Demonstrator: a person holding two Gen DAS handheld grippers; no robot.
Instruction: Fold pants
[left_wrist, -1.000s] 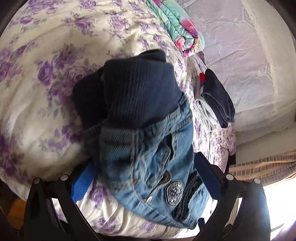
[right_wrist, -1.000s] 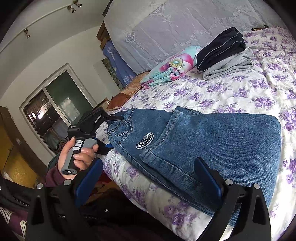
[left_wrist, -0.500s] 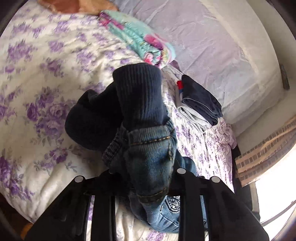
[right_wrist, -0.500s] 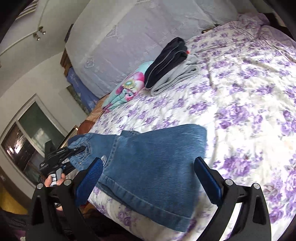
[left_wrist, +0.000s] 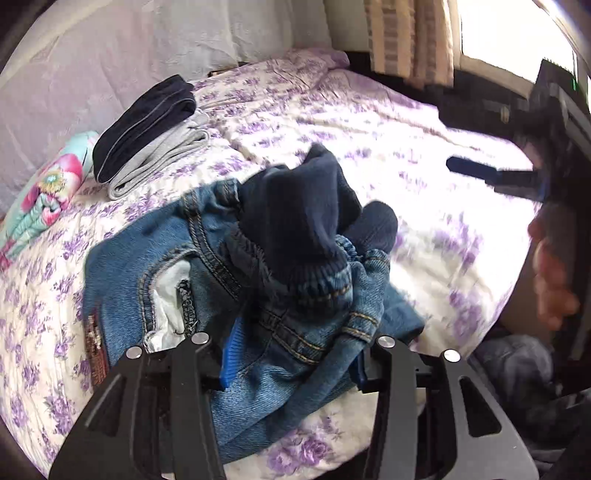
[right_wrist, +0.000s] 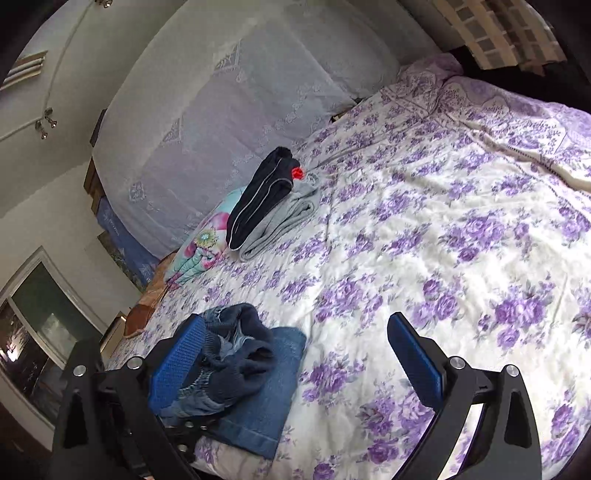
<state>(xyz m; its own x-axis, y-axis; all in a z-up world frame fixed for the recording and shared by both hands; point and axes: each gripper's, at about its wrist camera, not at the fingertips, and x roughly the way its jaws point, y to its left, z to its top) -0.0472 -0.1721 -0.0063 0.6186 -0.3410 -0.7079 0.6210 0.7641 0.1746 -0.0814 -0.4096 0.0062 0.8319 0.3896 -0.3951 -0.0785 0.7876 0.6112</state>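
Blue denim pants (left_wrist: 155, 266) with a dark navy ribbed waistband (left_wrist: 306, 229) lie bunched on the floral bed near its front edge. My left gripper (left_wrist: 291, 354) is shut on the denim just below the waistband, which stands up in a heap between the fingers. In the right wrist view the same pants (right_wrist: 258, 384) lie low left, with the waistband heaped on the folded denim. My right gripper (right_wrist: 295, 369) is open and empty, above the bed to the right of the pants. It shows blurred in the left wrist view (left_wrist: 491, 173).
A stack of folded dark and grey clothes (right_wrist: 269, 203) lies further back on the bedspread (right_wrist: 443, 240), next to a folded floral blanket (right_wrist: 199, 247). A white lace cover (right_wrist: 240, 92) lies behind. The bed edge runs along the front; a window (right_wrist: 37, 332) is at left.
My left gripper has carried the waistband over onto the pant legs, folding the pants shorter. The jaws have parted a little around the denim. My right gripper has swung right, off the pants.
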